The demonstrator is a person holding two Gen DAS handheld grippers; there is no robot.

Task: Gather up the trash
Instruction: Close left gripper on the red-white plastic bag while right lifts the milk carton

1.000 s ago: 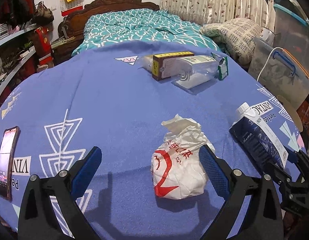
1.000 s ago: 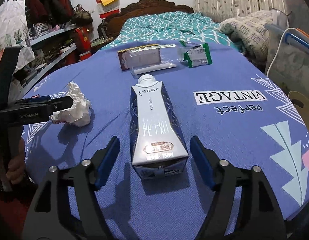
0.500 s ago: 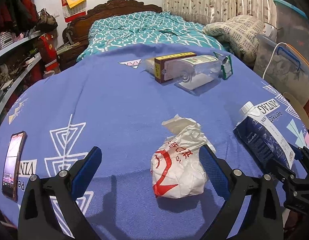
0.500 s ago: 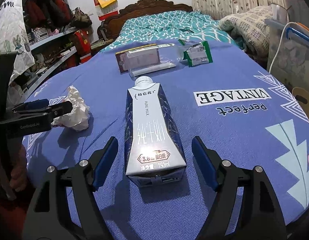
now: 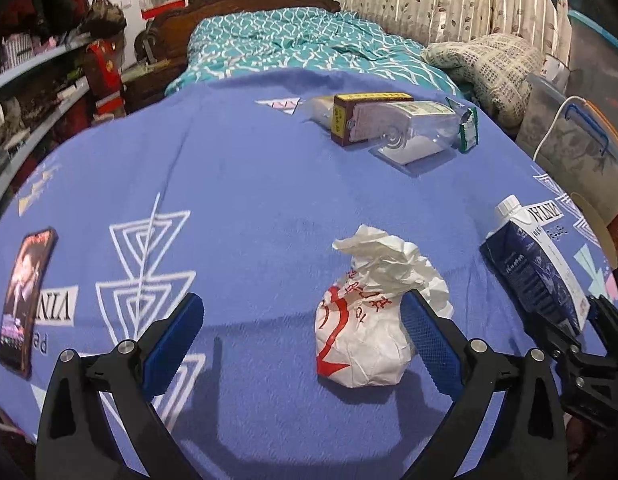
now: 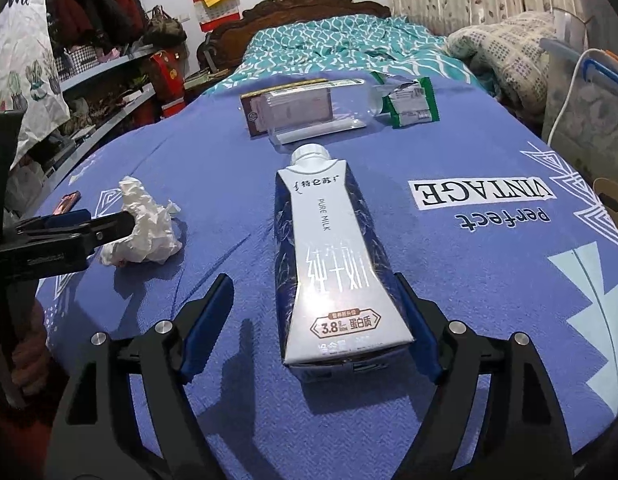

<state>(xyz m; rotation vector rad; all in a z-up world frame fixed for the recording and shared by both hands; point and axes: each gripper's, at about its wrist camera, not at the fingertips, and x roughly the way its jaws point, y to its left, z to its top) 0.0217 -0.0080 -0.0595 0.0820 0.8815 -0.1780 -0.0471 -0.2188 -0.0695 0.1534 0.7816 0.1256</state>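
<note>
Brings the right gripper (image 6: 309,284) closer in around the milk carton (image 6: 329,264) than a second ago, jaws opening, with the carton flat on the table (image 6: 489,280) between them, close against the right-hand pad but unclamped, so probably lines up a grasp. Leaves the left gripper (image 5: 303,300) much as before, spread wide, with the crumpled paper bag (image 5: 361,336) between its fingers near the right one, unsqueezed. Shows a phone (image 5: 25,300) far to that gripper's left only in the left view, and the carton's printed top face only in the right.
</note>
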